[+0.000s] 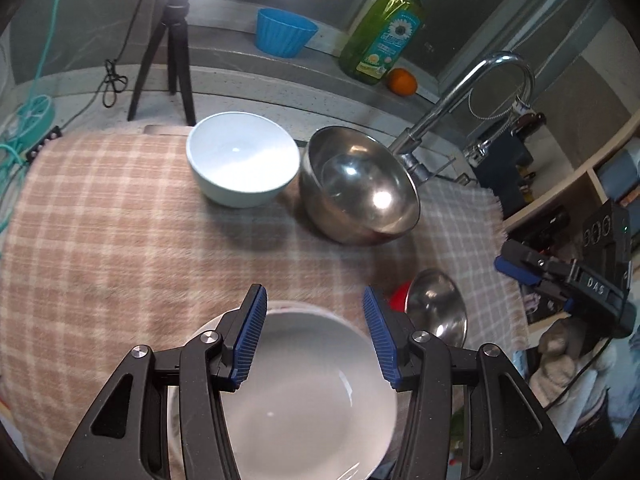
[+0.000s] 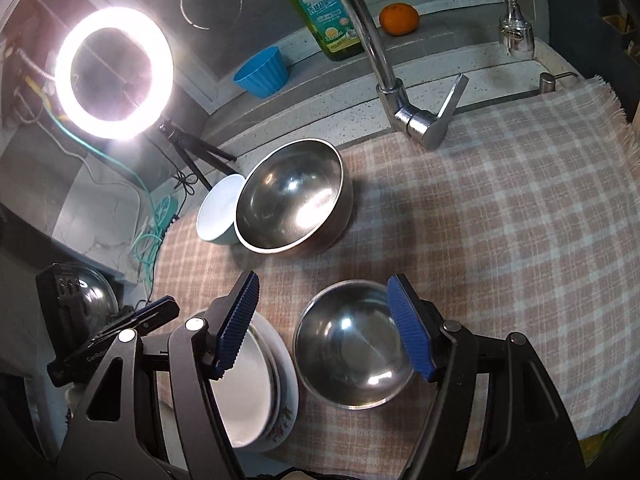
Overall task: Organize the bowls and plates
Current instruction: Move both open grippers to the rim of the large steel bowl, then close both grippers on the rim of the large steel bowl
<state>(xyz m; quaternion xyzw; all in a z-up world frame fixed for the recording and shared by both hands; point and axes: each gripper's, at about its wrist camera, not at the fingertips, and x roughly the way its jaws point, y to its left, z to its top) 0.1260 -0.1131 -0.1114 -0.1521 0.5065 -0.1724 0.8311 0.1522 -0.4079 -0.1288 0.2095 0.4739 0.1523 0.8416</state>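
My left gripper [image 1: 315,334] is open, just above a white bowl [image 1: 316,392] on the checked cloth [image 1: 120,220]. Beyond it stand a pale blue bowl [image 1: 242,160] and a large steel bowl [image 1: 360,184]; a small steel bowl [image 1: 438,304] sits to the right. My right gripper [image 2: 324,326] is open, above the small steel bowl [image 2: 354,344]. To its left a white bowl [image 2: 244,380] rests in a flowered plate [image 2: 288,408]. The large steel bowl [image 2: 292,196] and pale blue bowl [image 2: 218,210] lie farther back.
A faucet [image 2: 404,112] rises at the back edge. A ring light [image 2: 114,72] on a tripod [image 1: 168,60] stands back left. On the ledge are a blue cup [image 1: 284,32], a green soap bottle [image 1: 384,36] and an orange [image 1: 402,80]. The cloth's fringed right edge [image 2: 616,104] overhangs.
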